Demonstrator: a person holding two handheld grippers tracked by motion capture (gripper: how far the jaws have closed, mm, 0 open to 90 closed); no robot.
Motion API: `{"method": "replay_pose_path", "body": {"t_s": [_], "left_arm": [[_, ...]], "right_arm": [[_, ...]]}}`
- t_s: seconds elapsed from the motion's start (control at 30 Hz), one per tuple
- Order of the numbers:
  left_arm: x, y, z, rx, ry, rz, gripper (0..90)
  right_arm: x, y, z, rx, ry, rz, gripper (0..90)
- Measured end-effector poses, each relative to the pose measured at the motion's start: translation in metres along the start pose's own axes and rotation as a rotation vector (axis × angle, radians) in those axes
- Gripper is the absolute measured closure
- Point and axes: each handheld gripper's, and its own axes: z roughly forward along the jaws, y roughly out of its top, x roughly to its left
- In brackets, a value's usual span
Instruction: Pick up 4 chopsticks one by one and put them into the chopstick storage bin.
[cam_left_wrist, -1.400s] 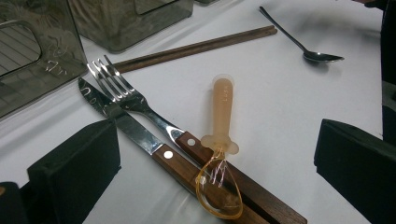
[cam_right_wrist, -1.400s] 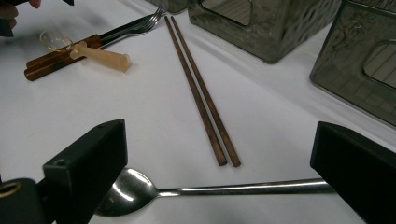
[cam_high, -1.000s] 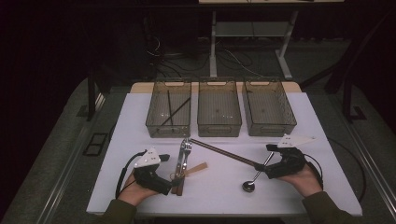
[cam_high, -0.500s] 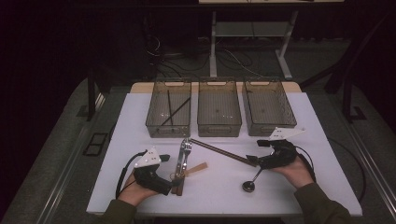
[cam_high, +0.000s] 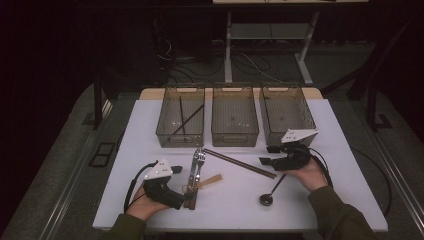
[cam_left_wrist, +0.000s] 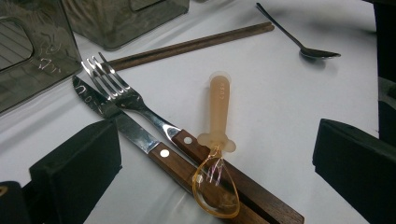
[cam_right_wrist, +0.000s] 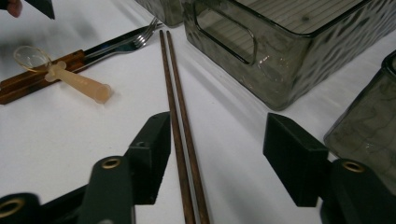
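Note:
A pair of brown chopsticks (cam_high: 239, 163) lies slanted on the white table (cam_high: 320, 200) below the bins. My right gripper (cam_high: 268, 155) is at their right end. In the right gripper view the chopsticks (cam_right_wrist: 180, 107) run between its jaws, close to the left one, and neither pad presses on them. These jaws have just been closing and the gripper (cam_right_wrist: 219, 144) is still open. My left gripper (cam_high: 189, 194) rests open, its jaws (cam_left_wrist: 215, 172) either side of the wooden handles of a knife (cam_left_wrist: 121, 123) and fork (cam_left_wrist: 116, 88). An amber plastic spoon (cam_left_wrist: 217, 154) lies across those handles.
Three smoky clear bins stand in a row at the back: the left bin (cam_high: 181, 120) holds dark chopsticks, then the middle bin (cam_high: 234, 117) and the right bin (cam_high: 287, 115). A metal spoon (cam_high: 272, 191) lies near the front edge beside my right hand.
My right gripper has moved left and away from the front edge, onto the chopsticks' right end, and its jaws have narrowed. The left gripper has stayed put.

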Motion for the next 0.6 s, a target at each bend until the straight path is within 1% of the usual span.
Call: {"method": "replay_pose_path", "body": {"t_s": [0.17,0.27,0.43,0.6], "left_arm": [[0.0,0.001,0.0,0.005,-0.004,0.006,0.3],[-0.001,0.001,0.0,0.003,-0.006,0.006,0.5],[-0.001,0.0,0.0,0.004,-0.009,0.005,0.7],[-0.001,0.001,0.0,0.009,-0.011,0.006,0.8]], "right_arm": [[0.001,-0.003,0.003,0.05,0.01,-0.032,59.5],[0.001,-0.005,0.006,0.085,0.016,-0.038,65.6],[0.0,-0.008,0.012,0.13,0.023,-0.048,71.4],[0.002,-0.01,0.017,0.159,0.039,-0.056,76.0]]}}
